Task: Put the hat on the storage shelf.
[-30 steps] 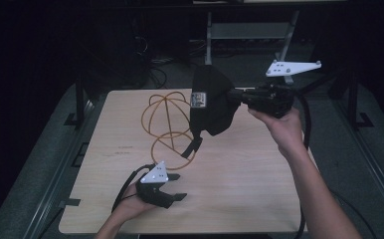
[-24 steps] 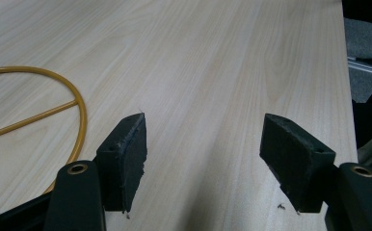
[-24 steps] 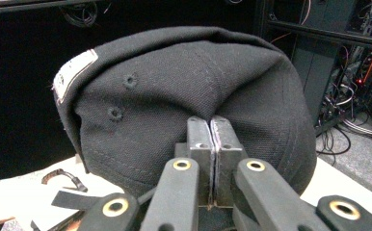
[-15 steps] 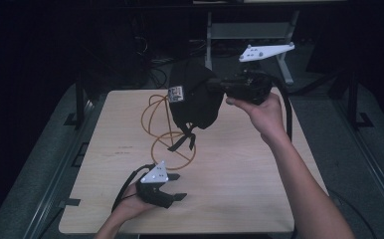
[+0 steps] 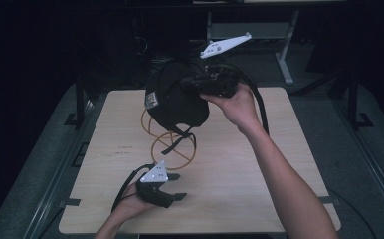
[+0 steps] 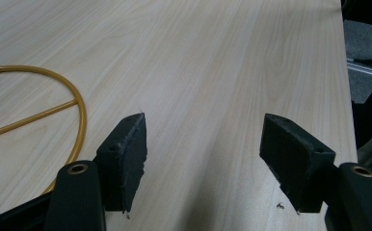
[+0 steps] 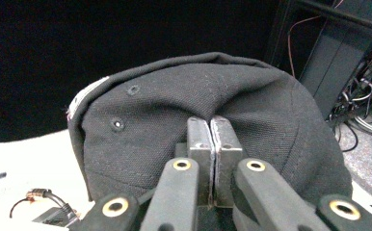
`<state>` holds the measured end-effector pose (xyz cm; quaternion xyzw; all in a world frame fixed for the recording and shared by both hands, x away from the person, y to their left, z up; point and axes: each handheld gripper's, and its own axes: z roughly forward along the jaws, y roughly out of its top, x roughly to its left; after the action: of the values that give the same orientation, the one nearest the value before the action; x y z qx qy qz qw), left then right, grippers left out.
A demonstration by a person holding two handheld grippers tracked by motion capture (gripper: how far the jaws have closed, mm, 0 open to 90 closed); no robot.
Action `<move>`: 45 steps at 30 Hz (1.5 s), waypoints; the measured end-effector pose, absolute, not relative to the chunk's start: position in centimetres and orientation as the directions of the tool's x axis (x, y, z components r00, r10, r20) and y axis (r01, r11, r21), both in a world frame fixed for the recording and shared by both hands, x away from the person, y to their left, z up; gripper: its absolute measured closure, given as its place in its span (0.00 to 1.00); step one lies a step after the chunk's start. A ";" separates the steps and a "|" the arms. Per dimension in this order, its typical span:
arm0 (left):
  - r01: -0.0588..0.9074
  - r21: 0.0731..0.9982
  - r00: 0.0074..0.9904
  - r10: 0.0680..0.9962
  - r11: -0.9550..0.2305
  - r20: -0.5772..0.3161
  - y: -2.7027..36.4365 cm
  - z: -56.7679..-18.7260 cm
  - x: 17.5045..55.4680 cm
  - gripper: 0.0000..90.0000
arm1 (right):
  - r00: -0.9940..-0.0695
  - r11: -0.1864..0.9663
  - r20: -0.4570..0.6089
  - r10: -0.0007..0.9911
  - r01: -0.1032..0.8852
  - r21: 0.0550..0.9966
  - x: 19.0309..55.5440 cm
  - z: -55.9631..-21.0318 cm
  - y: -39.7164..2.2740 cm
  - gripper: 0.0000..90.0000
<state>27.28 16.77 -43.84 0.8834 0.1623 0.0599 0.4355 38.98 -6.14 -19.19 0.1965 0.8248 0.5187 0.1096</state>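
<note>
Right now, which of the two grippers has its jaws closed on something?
The right gripper, raised above the table, pinches the black cap; the left gripper rests open.

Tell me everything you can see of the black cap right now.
The black cap looks like woven fabric, with stitched eyelets on its crown and a small light label on one side. A dark strap dangles beneath it. It hangs in the air above the yellow wire stand at the table's far side. The right claw is shut on a fold of its cloth; nothing else visibly touches it.
</note>
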 end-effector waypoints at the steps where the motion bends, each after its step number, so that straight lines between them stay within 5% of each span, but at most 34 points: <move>1: 0.233 0.789 0.941 0.337 -0.569 -0.035 16.8 -43.8 27.3 0.37 | -0.899 0.385 0.026 0.437 0.213 0.898 39.1 -19.2 -5.7 0.99; 30: 0.227 0.789 0.944 0.328 -0.571 -0.035 16.8 -43.8 27.1 0.37 | -0.918 0.491 0.038 0.394 0.245 0.836 41.2 -21.5 1.1 0.97; 33: 0.226 0.790 0.944 0.327 -0.570 -0.035 16.8 -43.8 27.1 0.37 | -0.921 0.488 0.059 0.385 0.257 0.834 41.3 -21.7 1.3 0.78; 45: 0.237 0.790 0.941 0.337 -0.566 -0.040 16.8 -43.8 27.2 0.37 | -0.908 0.482 0.089 0.410 0.298 0.824 41.7 -22.3 0.0 0.67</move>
<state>27.24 16.84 -43.79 0.8829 0.1624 0.0575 0.4368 41.75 -0.03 -22.31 0.2061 0.8588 0.4652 0.0599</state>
